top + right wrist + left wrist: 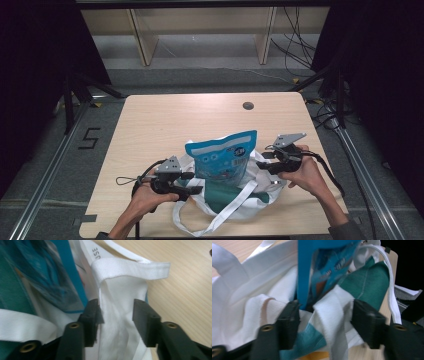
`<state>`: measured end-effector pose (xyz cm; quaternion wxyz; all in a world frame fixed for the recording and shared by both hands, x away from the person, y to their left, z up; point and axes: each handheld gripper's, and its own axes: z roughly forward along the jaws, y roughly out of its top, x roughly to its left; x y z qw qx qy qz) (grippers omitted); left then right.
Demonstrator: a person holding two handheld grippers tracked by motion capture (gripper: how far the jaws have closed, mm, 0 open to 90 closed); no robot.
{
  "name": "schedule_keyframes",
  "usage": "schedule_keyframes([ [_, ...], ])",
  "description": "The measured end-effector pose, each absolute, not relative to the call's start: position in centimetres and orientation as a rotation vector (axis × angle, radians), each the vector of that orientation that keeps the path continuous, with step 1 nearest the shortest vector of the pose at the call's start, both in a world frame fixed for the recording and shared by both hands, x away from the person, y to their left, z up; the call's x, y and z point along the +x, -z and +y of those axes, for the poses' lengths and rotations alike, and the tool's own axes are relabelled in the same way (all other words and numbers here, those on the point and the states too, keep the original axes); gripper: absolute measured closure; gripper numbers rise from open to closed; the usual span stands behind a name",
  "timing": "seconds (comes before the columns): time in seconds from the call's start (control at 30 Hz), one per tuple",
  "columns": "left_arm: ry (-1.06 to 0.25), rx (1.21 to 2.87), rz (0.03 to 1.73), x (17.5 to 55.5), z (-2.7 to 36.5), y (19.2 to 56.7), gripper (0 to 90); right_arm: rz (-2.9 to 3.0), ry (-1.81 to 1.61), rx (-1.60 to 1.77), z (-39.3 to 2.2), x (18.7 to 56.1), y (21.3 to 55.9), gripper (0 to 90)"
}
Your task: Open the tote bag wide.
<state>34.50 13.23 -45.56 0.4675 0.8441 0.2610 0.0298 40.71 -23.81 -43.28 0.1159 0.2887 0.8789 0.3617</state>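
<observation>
The blue pouch [224, 159] has its lower part hidden inside the tote bag [250, 200]

We see the pouch [223, 159] standing in the bag [232, 202] on the table [160, 120], between both grippers.

One blue snack pouch [223, 157] stands between the two grippers, inside one white and green tote bag [235, 200] that lies under and between them. The left gripper [192, 182] and the right gripper [265, 162] make two. The bag carries two white strap handles, one by each gripper. One wooden table [160, 125].
</observation>
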Motion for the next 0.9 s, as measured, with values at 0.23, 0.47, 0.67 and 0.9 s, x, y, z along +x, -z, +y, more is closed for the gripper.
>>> schedule_keyframes([
  [0.23, -0.158, 2.167, 0.558, 33.0, 13.9, 46.4, 72.9, 2.542, -1.015, 0.85, -23.0, 42.8, 44.1, 86.1],
  [0.47, -0.19, 2.453, 0.419, 31.5, 13.9, 50.1, 82.9, 2.477, -0.968, 0.962, -23.2, 45.6, 45.5, 86.4],
  [0.67, -0.175, 2.438, 0.471, 31.7, 14.0, 50.3, 82.9, 2.527, -0.901, 0.995, -23.2, 47.0, 48.4, 86.5],
  [0.9, -0.069, 2.256, 0.557, 31.6, 14.5, 47.9, 65.3, 2.479, -0.974, 1.053, -23.7, 46.2, 46.9, 76.2],
])
